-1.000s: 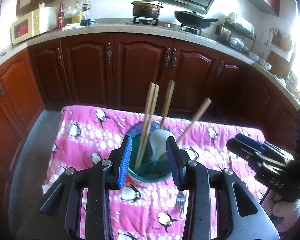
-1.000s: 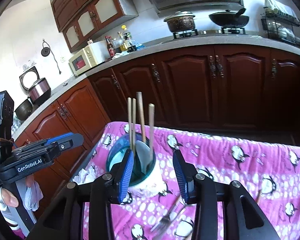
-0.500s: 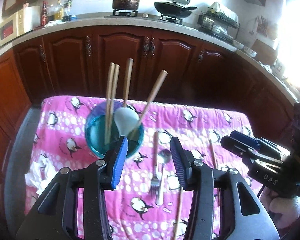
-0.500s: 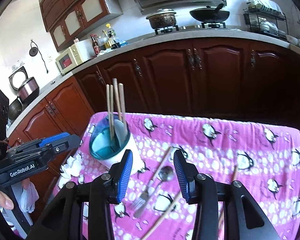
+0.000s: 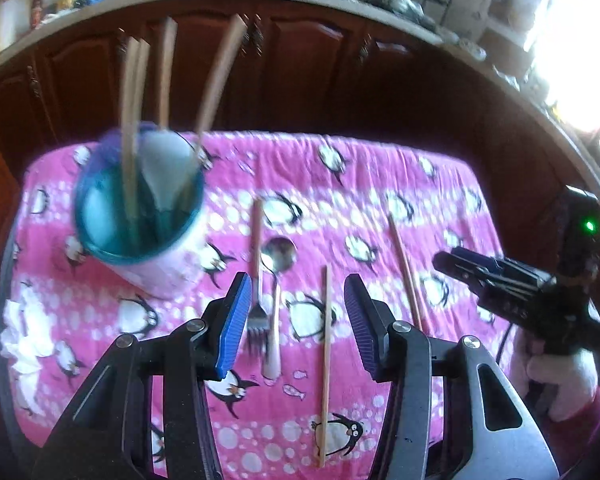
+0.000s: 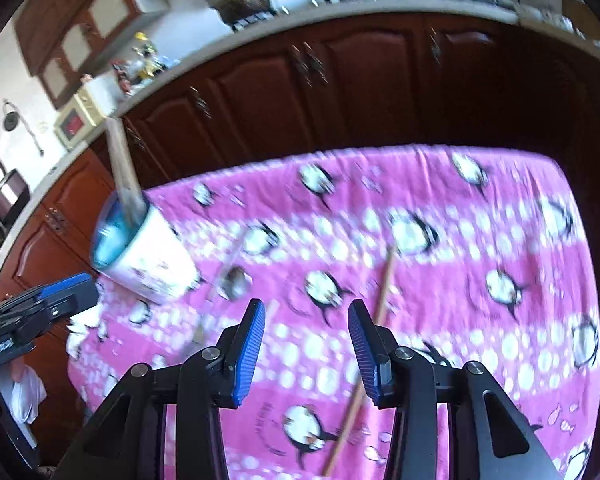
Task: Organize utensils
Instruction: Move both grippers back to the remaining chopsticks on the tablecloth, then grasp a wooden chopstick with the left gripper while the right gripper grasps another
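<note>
Both grippers hover open and empty above the penguin-print cloth [image 5: 380, 168]. Left gripper [image 5: 298, 320], its jaws having just been opening, frames a fork [image 5: 257, 280], a spoon [image 5: 275, 280] and a loose chopstick [image 5: 325, 320], all lying lengthwise away from it. Right gripper [image 6: 306, 344] points near a second chopstick [image 6: 380, 296], angled beneath its right jaw. Each looks nearest its own target. The utensil cup [image 5: 140, 216] stands far left.

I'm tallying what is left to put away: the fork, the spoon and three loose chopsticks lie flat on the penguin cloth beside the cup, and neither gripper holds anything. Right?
Nearly. The left wrist view shows only two loose chopsticks on the penguin cloth, not three; the others stand in the cup. The fork and spoon do lie flat, and the left gripper and right gripper are empty.
</note>
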Action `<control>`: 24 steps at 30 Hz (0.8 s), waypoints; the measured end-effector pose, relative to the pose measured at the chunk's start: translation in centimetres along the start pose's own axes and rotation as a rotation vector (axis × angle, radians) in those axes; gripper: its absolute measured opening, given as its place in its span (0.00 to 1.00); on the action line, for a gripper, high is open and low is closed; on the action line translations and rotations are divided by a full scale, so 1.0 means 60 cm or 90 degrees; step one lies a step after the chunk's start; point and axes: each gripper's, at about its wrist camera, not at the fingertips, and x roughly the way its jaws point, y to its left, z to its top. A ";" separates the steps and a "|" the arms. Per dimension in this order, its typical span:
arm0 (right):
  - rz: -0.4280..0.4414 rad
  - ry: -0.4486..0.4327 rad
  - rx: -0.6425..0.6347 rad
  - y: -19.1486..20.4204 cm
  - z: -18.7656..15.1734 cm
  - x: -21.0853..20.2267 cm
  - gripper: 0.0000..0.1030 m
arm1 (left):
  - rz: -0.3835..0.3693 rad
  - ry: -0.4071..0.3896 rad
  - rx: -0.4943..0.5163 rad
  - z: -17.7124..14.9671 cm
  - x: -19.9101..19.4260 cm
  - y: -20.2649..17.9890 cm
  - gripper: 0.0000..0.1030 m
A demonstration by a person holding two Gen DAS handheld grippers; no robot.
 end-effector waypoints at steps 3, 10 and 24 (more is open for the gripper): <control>-0.012 0.028 0.006 -0.024 -0.007 0.028 0.40 | -0.004 0.027 0.015 -0.006 0.034 -0.013 0.46; -0.021 0.068 0.039 -0.078 0.010 0.083 0.40 | -0.001 0.081 0.033 -0.001 0.120 -0.038 0.46; -0.012 0.111 0.047 -0.118 0.077 0.176 0.36 | 0.034 0.158 0.106 0.018 0.254 -0.078 0.40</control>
